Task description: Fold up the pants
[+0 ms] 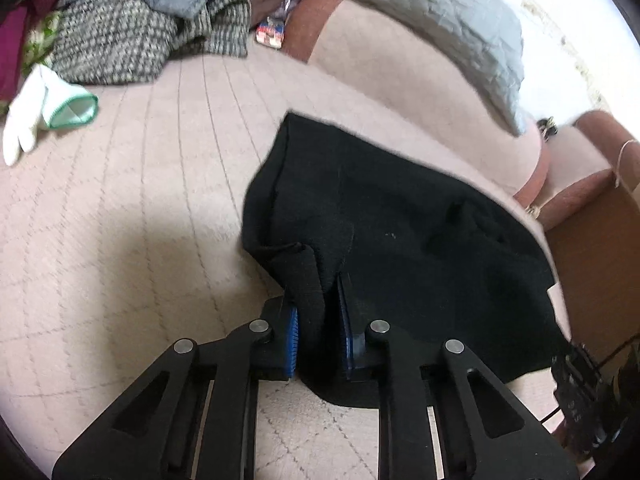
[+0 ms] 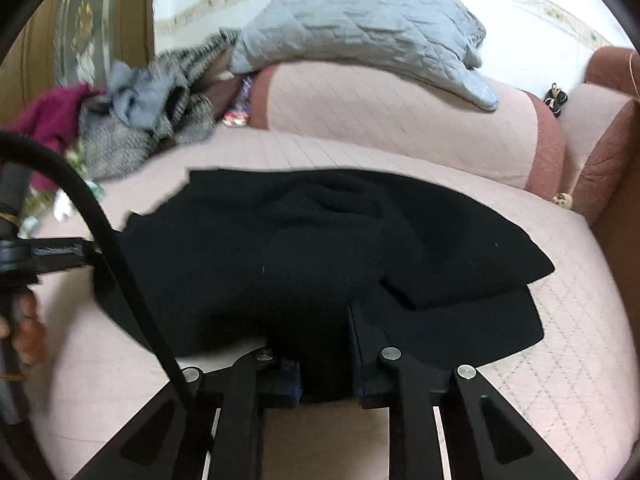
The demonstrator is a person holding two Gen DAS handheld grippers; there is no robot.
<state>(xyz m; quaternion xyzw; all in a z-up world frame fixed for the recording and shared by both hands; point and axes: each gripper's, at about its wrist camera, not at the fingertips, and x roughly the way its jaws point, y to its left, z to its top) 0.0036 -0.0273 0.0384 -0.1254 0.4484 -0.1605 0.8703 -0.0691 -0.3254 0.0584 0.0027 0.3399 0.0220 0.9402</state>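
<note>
Black pants (image 1: 384, 216) lie on the pink quilted sofa seat (image 1: 140, 200), folded over on themselves. My left gripper (image 1: 318, 332) is shut on a bunched near edge of the pants between its blue pads (image 1: 292, 336). In the right wrist view the pants (image 2: 320, 240) spread across the seat with one layer over another at the right. My right gripper (image 2: 324, 364) is shut on the pants' near edge; cloth fills the gap between its fingers. The left gripper (image 2: 60, 254) shows at the left edge, held by a hand.
A pile of grey knit and maroon clothes (image 1: 128, 32) sits at the back left. A white glove (image 1: 36, 116) lies on the seat at the left. A grey quilted blanket (image 2: 360, 32) lies on the sofa back. A brown box (image 1: 600, 264) stands at the right.
</note>
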